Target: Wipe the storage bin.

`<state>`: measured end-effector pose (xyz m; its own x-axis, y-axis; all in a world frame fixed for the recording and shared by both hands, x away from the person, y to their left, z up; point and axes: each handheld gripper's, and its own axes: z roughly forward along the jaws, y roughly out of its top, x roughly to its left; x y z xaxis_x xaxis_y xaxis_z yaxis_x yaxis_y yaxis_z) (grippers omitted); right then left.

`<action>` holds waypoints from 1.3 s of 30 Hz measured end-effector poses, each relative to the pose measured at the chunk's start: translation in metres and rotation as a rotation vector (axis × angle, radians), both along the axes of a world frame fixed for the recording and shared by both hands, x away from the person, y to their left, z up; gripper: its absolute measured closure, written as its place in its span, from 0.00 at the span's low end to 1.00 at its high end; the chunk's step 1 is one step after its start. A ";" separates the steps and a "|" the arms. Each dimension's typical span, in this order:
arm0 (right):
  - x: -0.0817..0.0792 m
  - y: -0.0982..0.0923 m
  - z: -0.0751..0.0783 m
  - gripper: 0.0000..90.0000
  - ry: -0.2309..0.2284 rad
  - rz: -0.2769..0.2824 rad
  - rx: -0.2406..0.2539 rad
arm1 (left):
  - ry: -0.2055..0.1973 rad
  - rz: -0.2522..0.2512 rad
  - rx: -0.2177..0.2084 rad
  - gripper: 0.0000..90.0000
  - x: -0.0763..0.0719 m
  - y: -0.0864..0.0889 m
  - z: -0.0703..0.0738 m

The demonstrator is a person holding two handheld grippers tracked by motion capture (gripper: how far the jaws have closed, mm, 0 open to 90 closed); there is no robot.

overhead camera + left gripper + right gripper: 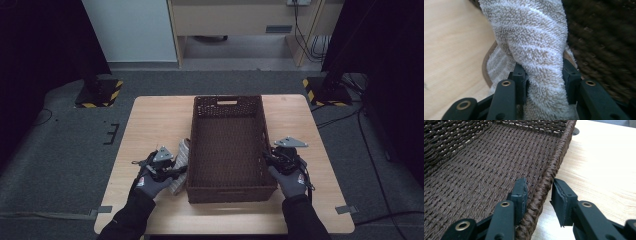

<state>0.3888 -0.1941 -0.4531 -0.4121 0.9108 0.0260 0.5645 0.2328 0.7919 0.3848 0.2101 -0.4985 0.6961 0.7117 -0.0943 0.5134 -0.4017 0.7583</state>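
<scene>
Towel (536, 42): soft, deep-piled terry cloth, matt, striped white and beige. Basket (481, 170): dark brown woven cord, rough and ribbed, with a braided rim. Tabletop (599, 165): pale wood-grain laminate, smooth with slight sheen. Left tongs (544, 80) and right tongs (539, 195): matt black plastic with brass-coloured rivets.

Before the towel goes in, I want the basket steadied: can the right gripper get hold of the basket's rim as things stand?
Probably yes: the right gripper already straddles the basket rim, one jaw inside, one outside, nothing between.

basket (227, 150) mid-table (150, 120), towel (181, 159) against its left wall, perhaps touching
</scene>
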 end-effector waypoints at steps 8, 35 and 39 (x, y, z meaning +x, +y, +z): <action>-0.001 -0.002 0.001 0.61 -0.016 0.019 -0.015 | -0.043 0.022 -0.088 0.69 -0.004 0.017 0.019; -0.005 0.003 0.002 0.80 0.016 0.022 -0.029 | -0.037 -0.038 0.025 0.69 -0.010 0.000 0.003; -0.004 0.002 0.002 0.79 0.010 0.029 -0.028 | -0.028 -0.027 0.025 0.69 -0.009 0.000 0.001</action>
<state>0.3853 -0.1926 -0.4514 -0.4379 0.8990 0.0054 0.5654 0.2707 0.7792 0.3759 0.2102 -0.4975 0.7173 0.6944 -0.0567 0.4805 -0.4342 0.7619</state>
